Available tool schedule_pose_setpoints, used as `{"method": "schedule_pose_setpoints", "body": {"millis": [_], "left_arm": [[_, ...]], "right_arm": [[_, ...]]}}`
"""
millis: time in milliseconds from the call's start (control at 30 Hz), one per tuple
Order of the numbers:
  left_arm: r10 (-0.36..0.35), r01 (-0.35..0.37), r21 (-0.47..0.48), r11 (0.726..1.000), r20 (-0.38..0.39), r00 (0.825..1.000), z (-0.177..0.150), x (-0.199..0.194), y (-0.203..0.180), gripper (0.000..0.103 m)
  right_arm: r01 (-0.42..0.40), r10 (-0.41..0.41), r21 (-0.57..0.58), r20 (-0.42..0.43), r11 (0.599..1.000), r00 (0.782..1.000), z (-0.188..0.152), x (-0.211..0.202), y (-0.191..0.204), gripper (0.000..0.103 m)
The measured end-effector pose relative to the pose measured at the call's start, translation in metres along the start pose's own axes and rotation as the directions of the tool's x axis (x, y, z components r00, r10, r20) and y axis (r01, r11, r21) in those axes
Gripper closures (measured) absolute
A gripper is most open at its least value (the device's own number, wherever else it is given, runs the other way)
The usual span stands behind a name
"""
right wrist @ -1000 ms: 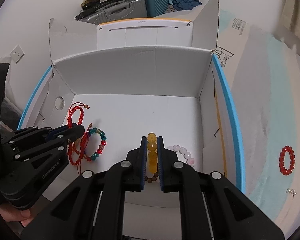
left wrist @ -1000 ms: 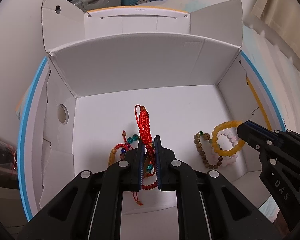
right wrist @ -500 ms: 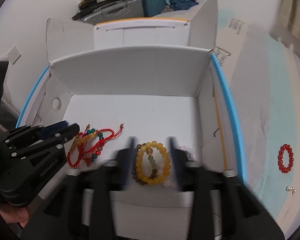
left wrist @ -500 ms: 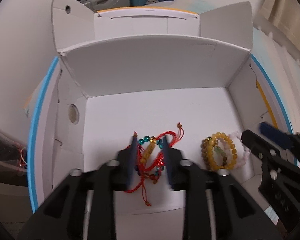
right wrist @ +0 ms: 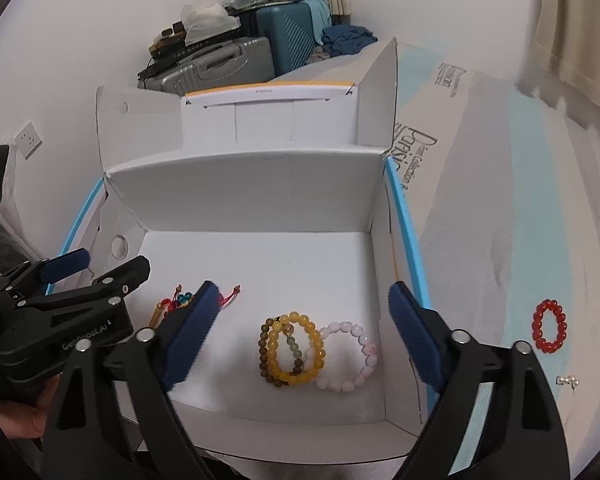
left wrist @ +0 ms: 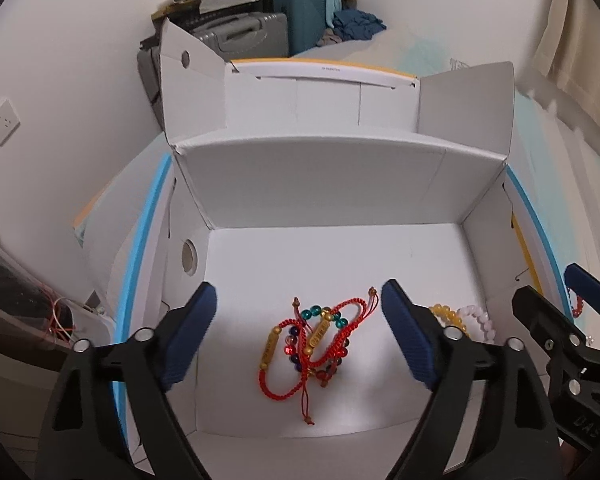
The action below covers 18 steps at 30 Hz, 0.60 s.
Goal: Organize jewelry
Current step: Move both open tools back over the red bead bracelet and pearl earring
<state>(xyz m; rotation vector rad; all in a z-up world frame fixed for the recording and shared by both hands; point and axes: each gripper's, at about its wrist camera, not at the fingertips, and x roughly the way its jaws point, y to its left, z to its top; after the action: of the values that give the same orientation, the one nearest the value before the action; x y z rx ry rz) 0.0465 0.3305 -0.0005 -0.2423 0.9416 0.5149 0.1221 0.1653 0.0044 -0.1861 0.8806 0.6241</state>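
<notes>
The left gripper (left wrist: 296,334) and the right gripper (right wrist: 302,336) both stand wide with nothing gripped, their jaws having just been opening, the red cord bracelets (left wrist: 310,346) lying tangled on the box floor under the left one and the yellow bead bracelet (right wrist: 296,350), brown bead bracelet (right wrist: 265,350) and pink bead bracelet (right wrist: 350,356) lying overlapped under the right one. Risk: any re-grasp into either heap may lift several pieces at once, since cords and strands cross, and the red bead bracelet (right wrist: 550,326) and small pearl item (right wrist: 567,380) on the cloth outside the white box (right wrist: 244,196) could be overlooked. The right pad hides part of the bead heap in the left view, and the box's near wall is cut off by both grippers' arms.
</notes>
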Motion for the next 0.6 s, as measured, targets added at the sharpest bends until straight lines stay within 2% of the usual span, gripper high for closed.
{"method": "schedule_pose_setpoints", "body": {"millis": [200, 600], "left_arm": [[0.01, -0.01, 0.005, 1.0, 0.025, 1.0, 0.003, -0.004, -0.005, 0.01], [-0.059, 0.056, 0.057, 0.997, 0.059, 0.996, 0.017, -0.009, -0.059, 0.006]], "right_arm": [[0.015, -0.016, 0.025, 0.021, 1.0, 1.0, 0.001, -0.008, -0.009, 0.008], [0.061, -0.07, 0.125, 0.069, 0.99, 0.995, 0.003, -0.033, -0.063, 0.008]]}}
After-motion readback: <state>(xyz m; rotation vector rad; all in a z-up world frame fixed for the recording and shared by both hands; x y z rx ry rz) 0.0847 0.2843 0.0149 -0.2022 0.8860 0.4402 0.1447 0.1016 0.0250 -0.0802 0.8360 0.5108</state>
